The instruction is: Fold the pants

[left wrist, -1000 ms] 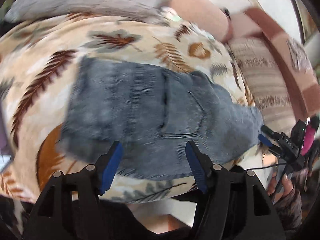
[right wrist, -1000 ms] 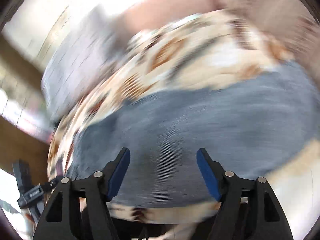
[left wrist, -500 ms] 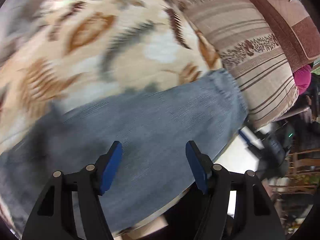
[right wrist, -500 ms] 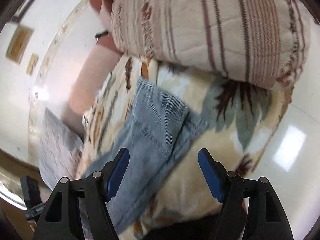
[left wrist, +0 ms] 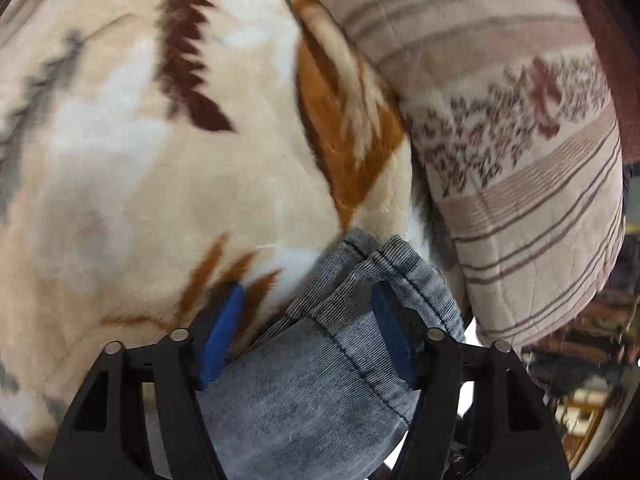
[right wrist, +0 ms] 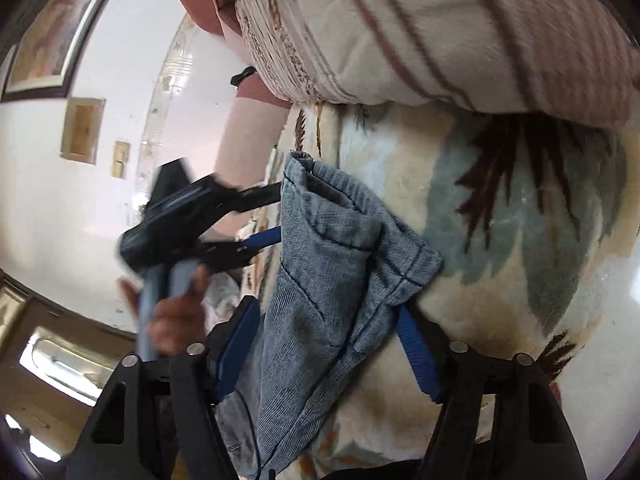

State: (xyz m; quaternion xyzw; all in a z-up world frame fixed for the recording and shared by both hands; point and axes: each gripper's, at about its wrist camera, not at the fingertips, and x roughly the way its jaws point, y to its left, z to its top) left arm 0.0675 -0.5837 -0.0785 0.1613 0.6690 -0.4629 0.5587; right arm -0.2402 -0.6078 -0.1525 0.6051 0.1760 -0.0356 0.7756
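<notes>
The pants are faded grey-blue jeans [left wrist: 320, 380] lying on a cream blanket with leaf prints [left wrist: 140, 160]. In the left wrist view their hemmed leg ends [left wrist: 380, 264] lie between the open blue pads of my left gripper [left wrist: 308, 312]. In the right wrist view the same leg ends [right wrist: 344, 240] lie between the open jaws of my right gripper [right wrist: 324, 328]. The left gripper [right wrist: 272, 212] also shows there, at the far edge of the denim, open. Neither gripper is shut on the cloth.
A striped, flower-patterned folded quilt [left wrist: 520, 140] lies on the bed just beyond the leg ends; it also shows in the right wrist view [right wrist: 440, 32]. A white wall with framed pictures [right wrist: 80, 128] stands behind. Shiny floor [right wrist: 628, 272] is beside the bed.
Both grippers have swept along the jeans from the waist and pocket area to the leg ends. Each now has the hems between its open jaws. The two grippers have come close together.
</notes>
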